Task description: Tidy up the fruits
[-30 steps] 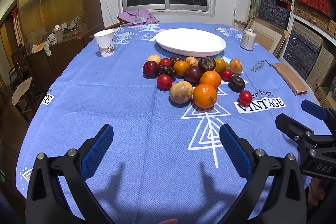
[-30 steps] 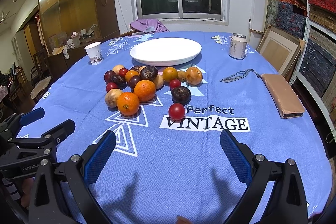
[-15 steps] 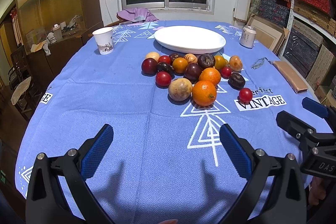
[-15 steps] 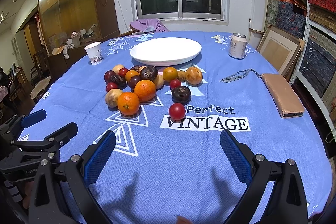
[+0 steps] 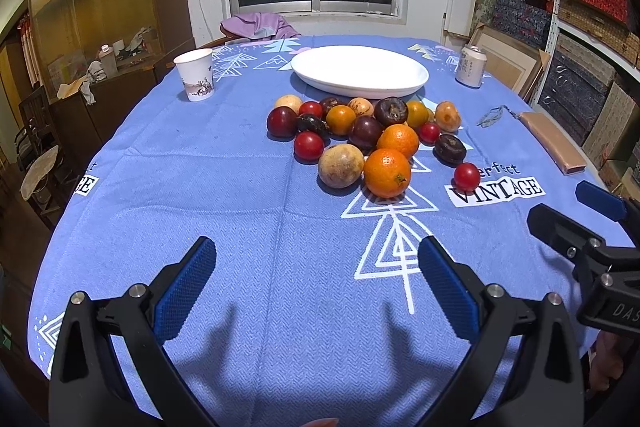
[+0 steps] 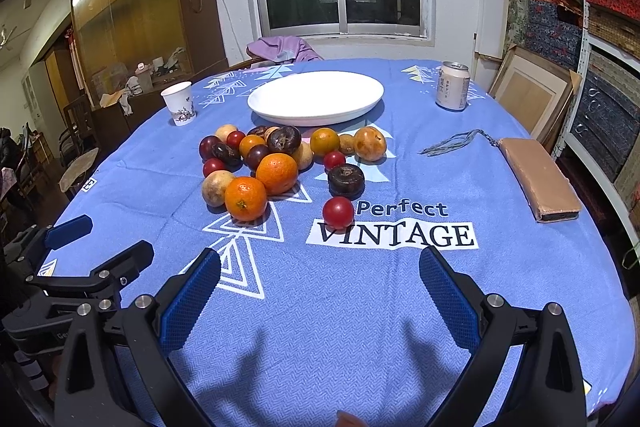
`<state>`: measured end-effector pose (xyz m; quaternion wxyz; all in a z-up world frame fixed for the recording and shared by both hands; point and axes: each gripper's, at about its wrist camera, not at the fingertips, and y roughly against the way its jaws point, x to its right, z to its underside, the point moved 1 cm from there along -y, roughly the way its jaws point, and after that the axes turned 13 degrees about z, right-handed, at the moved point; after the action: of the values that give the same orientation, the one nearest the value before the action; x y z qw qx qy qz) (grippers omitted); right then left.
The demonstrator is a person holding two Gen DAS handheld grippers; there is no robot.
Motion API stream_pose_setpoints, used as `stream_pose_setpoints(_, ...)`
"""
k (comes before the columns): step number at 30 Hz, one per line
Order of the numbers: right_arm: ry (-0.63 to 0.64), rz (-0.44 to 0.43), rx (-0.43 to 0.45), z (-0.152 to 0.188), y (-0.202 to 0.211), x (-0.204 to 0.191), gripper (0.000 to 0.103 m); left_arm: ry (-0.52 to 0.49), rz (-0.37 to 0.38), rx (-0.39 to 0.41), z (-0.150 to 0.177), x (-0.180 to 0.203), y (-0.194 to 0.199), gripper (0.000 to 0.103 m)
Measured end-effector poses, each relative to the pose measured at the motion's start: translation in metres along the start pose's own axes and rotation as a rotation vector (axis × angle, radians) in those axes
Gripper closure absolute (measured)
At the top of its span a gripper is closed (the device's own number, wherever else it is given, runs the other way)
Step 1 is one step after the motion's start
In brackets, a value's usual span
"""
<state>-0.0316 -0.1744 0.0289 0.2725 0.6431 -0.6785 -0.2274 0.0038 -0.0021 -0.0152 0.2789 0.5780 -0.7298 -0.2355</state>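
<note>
A heap of fruits lies mid-table on the blue cloth: oranges, dark plums, red tomatoes, tan round ones. One red tomato sits apart by the "VINTAGE" print. Behind the heap stands an empty white plate. My left gripper hovers open over bare cloth, well short of the nearest orange. My right gripper is open too, just short of the lone tomato. Each gripper shows at the other view's edge.
A paper cup stands at the back left and a drink can at the back right. A tan wallet with a tassel lies near the right edge. Shelves of boxes line the right wall, a cabinet the left.
Both grippers have eased slightly forward toward the fruit heap, staying open. No fruit has moved.
</note>
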Motion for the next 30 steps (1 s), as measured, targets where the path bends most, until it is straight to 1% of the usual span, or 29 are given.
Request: stream_pose_setpoints(30,0.005,0.002,-0.008,-0.0011,-0.0006,-0.0009,0.003,-0.007,0.007,-0.028,0.0027,0.0041,-0.0071,0.004)
